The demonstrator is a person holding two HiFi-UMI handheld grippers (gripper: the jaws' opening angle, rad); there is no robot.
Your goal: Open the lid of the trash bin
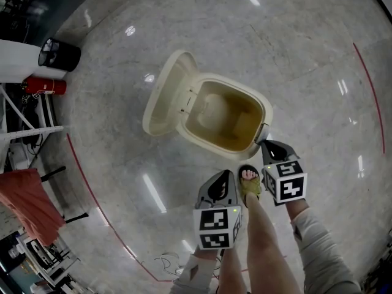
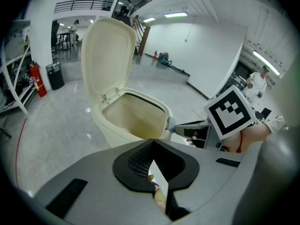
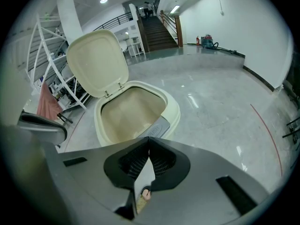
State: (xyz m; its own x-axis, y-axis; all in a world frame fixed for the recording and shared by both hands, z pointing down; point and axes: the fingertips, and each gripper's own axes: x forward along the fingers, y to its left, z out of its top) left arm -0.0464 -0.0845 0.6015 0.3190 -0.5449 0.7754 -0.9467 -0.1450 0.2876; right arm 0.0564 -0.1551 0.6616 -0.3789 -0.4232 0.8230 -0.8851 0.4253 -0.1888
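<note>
Both claws are closed on nothing: my left claw point(image 2: 151, 148) shows its two black jaws meeting at the tips, and my right claw point(image 3: 149, 143) shows the same. In the head view the left claw point(image 1: 220, 185) sits at lower centre, and the right claw point(image 1: 269, 147) sits just right of it and slightly higher. My foot point(image 1: 249, 182), in a yellow-green sandal, rests on the floor point(image 1: 306, 60) between them. The trash bin point(image 1: 264, 112), cream-coloured, stands on the floor at the centre of the frame. Its lid point(image 1: 164, 97) is fully raised and leans back toward the upper left, hinged at the far rim. Both claw views show the lid upright behind the open mouth. A grey tab point(image 1: 262, 132) projects from the bin's near rim at the lower right of its mouth. My right claw's tips lie just beside this tab; whether they touch it I cannot tell. My left claw is clear of the bin. At the upper left of the head view, well apart from the trash bin, are a red fire extinguisher point(image 1: 44, 86) and a black bin point(image 1: 59, 54).
</note>
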